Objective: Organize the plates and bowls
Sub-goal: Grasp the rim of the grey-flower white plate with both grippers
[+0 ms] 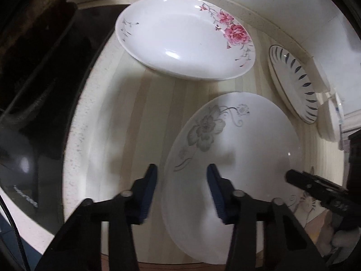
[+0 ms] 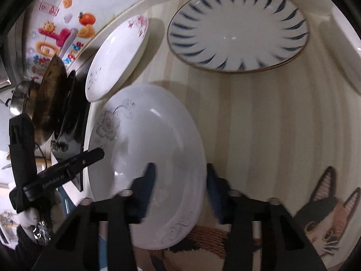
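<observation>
A white plate with a grey flower (image 1: 234, 149) lies on the striped counter, also in the right wrist view (image 2: 155, 149). My left gripper (image 1: 182, 189) is open, its jaws straddling that plate's left rim, not gripping. My right gripper (image 2: 180, 189) is open, its jaws straddling the plate's right rim. A white plate with pink roses (image 1: 180, 36) lies further back, seen also in the right wrist view (image 2: 117, 58). A blue-dash patterned plate (image 1: 295, 83) lies at the right, large in the right wrist view (image 2: 239, 29).
A black stove top with a dark wok (image 2: 52, 103) and a steel pot (image 2: 20, 97) is at the left. A cat-pattern mat (image 2: 325, 221) lies at the counter's front. A white container (image 1: 331, 117) stands at the right wall.
</observation>
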{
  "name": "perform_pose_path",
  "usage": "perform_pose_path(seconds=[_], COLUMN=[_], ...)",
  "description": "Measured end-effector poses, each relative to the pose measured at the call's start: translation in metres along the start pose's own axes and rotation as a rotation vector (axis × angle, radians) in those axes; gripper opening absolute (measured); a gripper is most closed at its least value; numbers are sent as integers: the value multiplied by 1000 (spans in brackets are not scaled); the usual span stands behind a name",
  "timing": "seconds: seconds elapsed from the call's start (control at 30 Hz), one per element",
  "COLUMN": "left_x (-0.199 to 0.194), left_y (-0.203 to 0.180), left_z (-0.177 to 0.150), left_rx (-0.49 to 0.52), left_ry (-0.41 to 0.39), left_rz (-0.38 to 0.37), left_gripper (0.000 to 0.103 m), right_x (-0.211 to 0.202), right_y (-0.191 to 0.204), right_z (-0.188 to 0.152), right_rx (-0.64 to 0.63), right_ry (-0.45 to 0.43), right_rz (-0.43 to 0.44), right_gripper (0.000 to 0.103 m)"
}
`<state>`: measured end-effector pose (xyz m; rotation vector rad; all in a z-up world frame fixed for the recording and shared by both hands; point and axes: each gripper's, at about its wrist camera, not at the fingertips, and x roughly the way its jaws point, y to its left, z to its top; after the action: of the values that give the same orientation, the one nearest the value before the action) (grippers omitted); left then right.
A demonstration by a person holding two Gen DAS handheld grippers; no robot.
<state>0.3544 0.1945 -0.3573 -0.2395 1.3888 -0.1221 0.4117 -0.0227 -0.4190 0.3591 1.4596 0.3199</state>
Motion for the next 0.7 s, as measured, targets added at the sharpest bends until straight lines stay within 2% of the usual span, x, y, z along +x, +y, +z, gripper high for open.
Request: perform_pose_path(seconds=[0.07,0.17,0.43,0.7], left_x=[0,-3,-5,-9], left_y=[1,2,4,-12], left_z=[0,-2,-3,-8], left_rx=[11,8,-4,-8], left_ry=[1,-10,-15,-15], left_rz=[0,6,33,42], left_gripper=[35,35,35,35], right_x=[0,0,-2,-18], right_y=[-1,-5,-5,-7], right_z=[-3,-2,-1,-9], right_rx=[-12,5,-1,-9], right_ry=[-3,-4,-2,-12], right_rz=[-23,-12,-14,3], right_gripper=[34,27,26,26])
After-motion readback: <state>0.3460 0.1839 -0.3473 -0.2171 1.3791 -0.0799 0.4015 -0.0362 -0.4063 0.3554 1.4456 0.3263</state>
